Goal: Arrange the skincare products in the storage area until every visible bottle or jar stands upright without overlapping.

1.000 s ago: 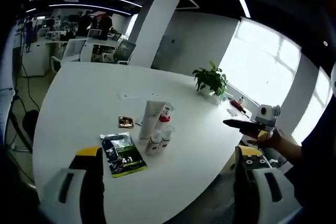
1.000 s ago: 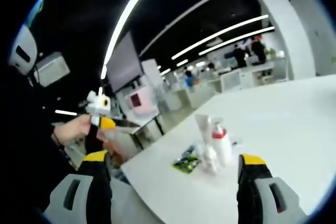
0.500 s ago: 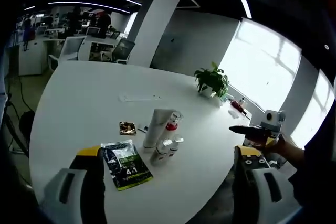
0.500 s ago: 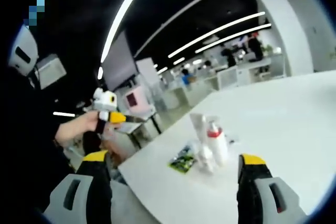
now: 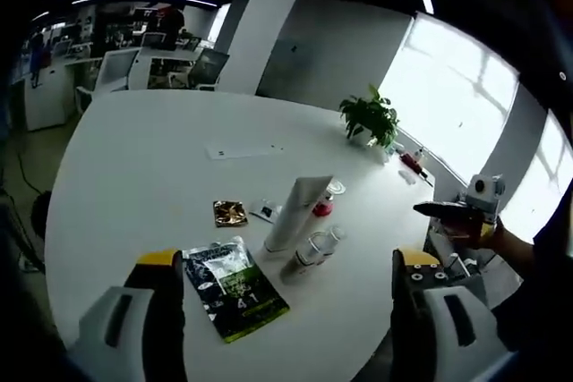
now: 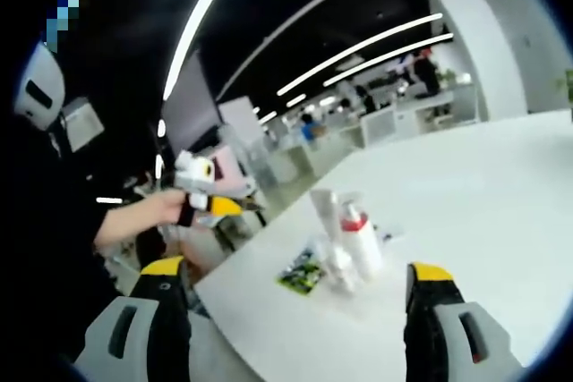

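Both tools are empty and spread wide. The left gripper (image 5: 279, 310) shows its two yellow-tipped jaws well apart at the foot of the left gripper view, with nothing between them, and the right gripper (image 6: 295, 310) stands the same way in the right gripper view. Each is held off the edge of the round white table (image 5: 134, 158), not touching anything — a ready pose, I judge, before the first reach.

The skincare products sit in one tight cluster near the table's near edge. A white tube (image 5: 297, 214) stands tallest, with a red-capped pump bottle (image 6: 358, 237) just beside it and two small clear-capped bottles (image 5: 315, 250) crowded against their base. In the tilted left gripper view the tube and small bottles look slanted, yet the right gripper view shows them upright, so I cannot tell whether any has tipped. A green sachet (image 5: 235, 285) lies flat just beside them, and a small gold packet (image 5: 230, 213) near it.

The person's hand (image 6: 148, 216) carries the left tool out level, pointed towards the cluster — the crowding suggests the bottles need spacing apart. A potted plant (image 5: 372, 118) stands well apart, at the far edge.
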`<control>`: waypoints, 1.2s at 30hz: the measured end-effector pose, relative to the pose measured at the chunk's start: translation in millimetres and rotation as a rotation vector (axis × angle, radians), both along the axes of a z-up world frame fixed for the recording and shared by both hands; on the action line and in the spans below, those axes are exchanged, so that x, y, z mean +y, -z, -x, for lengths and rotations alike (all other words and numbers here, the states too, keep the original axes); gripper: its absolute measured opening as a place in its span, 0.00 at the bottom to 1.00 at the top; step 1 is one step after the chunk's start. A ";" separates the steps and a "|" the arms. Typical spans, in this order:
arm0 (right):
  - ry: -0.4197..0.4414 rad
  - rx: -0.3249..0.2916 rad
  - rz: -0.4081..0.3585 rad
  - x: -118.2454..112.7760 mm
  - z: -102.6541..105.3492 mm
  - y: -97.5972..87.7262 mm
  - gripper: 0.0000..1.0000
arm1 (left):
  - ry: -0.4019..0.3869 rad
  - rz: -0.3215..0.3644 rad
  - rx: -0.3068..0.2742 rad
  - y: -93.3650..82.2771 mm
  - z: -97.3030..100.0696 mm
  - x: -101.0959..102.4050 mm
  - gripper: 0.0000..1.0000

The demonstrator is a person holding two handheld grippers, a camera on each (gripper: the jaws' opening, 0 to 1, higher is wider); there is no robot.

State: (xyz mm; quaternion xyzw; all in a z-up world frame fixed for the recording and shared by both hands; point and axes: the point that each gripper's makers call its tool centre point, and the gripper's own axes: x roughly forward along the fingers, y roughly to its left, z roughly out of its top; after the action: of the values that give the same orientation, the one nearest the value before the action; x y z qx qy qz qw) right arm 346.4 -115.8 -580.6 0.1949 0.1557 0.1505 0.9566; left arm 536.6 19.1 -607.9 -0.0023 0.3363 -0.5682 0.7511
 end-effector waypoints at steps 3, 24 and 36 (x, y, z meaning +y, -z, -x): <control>0.000 0.002 0.006 -1.5 -2.6 2.0 0.99 | 0.013 -0.014 0.000 7.0 -5.5 -6.1 0.91; 0.005 0.051 -0.036 -11.4 -19.2 29.5 0.99 | 0.038 -0.059 0.024 50.1 -68.9 -42.2 0.88; 0.029 0.069 -0.040 -23.5 -16.0 35.3 0.99 | 0.045 -0.129 0.017 77.8 -92.4 -55.5 0.87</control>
State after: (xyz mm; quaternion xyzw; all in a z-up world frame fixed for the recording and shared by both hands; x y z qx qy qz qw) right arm 362.3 -139.3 -616.0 0.2215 0.1826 0.1327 0.9487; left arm 628.9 -36.4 -685.6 0.0489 0.3785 -0.5618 0.7340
